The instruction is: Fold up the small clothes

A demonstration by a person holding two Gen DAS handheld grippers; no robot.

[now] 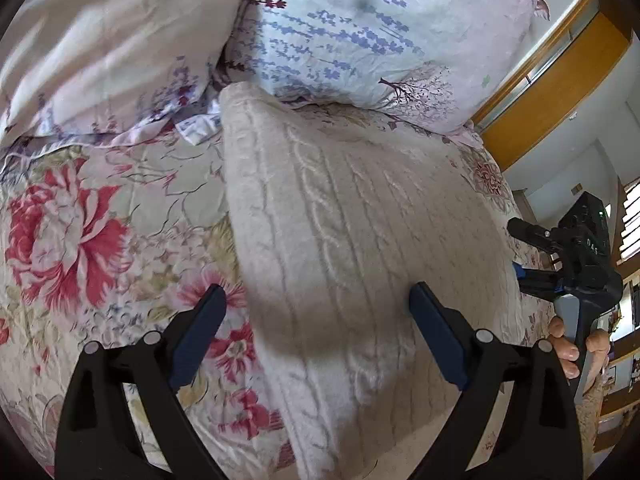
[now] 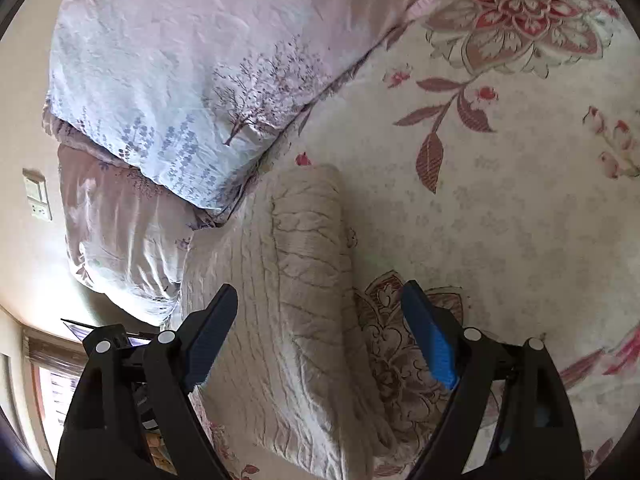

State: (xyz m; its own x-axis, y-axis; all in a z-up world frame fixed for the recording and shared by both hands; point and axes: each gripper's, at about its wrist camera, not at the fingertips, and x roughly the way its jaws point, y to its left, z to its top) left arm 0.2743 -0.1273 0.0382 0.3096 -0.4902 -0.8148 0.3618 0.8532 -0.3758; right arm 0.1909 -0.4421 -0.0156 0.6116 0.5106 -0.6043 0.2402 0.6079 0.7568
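A cream cable-knit sweater [image 1: 352, 216] lies folded on the floral bedspread [image 1: 80, 232], its far end reaching the pillows. My left gripper [image 1: 318, 292] hovers open over its near part, one finger over the bedspread, the other over the knit, gripping nothing. My right gripper [image 1: 520, 254] shows at the sweater's right edge, held by a hand [image 1: 568, 344]. In the right wrist view the right gripper [image 2: 320, 290] stands open above the sweater's [image 2: 304, 264] thick folded edge, with no cloth between its pads.
A lavender-print pillow [image 1: 360, 32] and a cream pillow [image 1: 112, 40] lie at the head of the bed, touching the sweater's far end. A wooden wardrobe [image 1: 560, 80] stands beyond the bed's right side. Bare bedspread [image 2: 500, 220] spreads beside the sweater.
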